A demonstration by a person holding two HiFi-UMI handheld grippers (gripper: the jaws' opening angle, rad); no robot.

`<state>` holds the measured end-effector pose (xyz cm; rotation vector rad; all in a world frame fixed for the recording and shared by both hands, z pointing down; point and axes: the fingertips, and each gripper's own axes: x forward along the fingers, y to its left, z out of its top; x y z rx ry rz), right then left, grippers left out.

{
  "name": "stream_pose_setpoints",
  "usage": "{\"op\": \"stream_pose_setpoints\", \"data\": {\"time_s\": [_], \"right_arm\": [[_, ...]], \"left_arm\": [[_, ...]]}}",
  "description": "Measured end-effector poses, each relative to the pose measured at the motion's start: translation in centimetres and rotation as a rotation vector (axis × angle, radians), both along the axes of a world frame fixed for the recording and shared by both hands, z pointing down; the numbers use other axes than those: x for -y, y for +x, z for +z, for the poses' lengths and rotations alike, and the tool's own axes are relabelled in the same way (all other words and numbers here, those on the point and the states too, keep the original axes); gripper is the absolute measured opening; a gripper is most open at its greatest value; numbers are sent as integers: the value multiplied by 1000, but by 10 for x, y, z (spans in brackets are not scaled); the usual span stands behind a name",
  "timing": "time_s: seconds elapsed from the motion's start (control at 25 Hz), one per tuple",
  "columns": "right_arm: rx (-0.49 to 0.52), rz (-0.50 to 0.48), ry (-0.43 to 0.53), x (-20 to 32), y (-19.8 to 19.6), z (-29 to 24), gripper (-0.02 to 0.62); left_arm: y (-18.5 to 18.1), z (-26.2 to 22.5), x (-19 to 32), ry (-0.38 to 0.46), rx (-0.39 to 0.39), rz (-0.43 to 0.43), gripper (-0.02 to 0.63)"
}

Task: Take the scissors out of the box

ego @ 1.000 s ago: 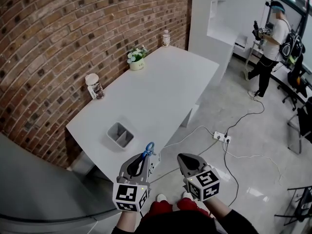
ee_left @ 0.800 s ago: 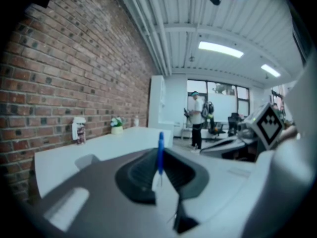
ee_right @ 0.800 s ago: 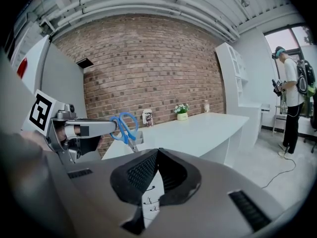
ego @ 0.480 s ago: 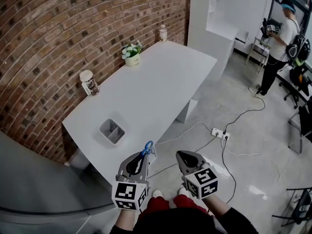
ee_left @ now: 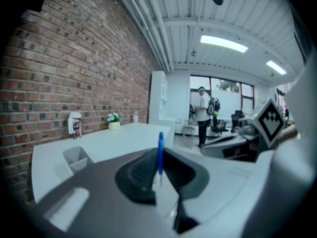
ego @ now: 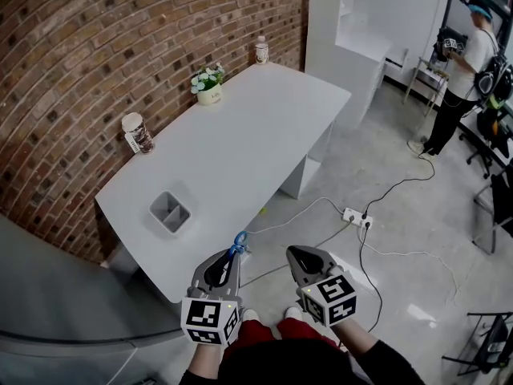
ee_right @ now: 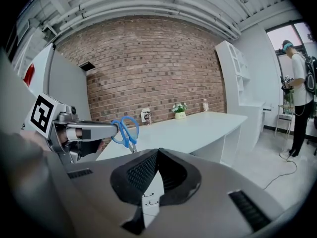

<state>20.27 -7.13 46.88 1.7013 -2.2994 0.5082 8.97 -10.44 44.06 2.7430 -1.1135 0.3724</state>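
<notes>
Brick wall (ego: 80, 54) runs down one side of the room, and a long white table (ego: 240, 135) stands next to it. On the table sits the grey box (ego: 169, 212). It has two parts inside, and both look empty from the head view.

The scissors (ego: 240, 241) are not in the box. My left gripper (ego: 232, 257) has them, up in the air by the table's long edge and well apart from the box. I cannot tell if table or floor is under them. The jaws are squeezed on the metal part, open just a crack, and the blue handles stick out in front. In the left gripper view the scissors look like a thin blue line right between the jaws.

My right gripper (ego: 295, 253) is beside the left one. Its jaws are closed together and hold nothing.

I think the taking-out part is done. What is left is to put the scissors down. The grip is on a thin, smooth bit, so they could swing or slip. I would go slowly and bring them low over a bare part of the table, away from the jar (ego: 136, 132) and the flower pot (ego: 208, 87). I would open the jaws only once the scissors lie flat.
</notes>
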Motion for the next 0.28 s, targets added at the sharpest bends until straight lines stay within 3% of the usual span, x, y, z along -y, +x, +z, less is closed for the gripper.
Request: {"op": "stream_pose_setpoints", "data": {"time_s": [0.28], "right_arm": [[0, 3, -3, -11, 27, -1, 8]], "left_arm": [[21, 3, -11, -9, 9, -4, 31]]}}
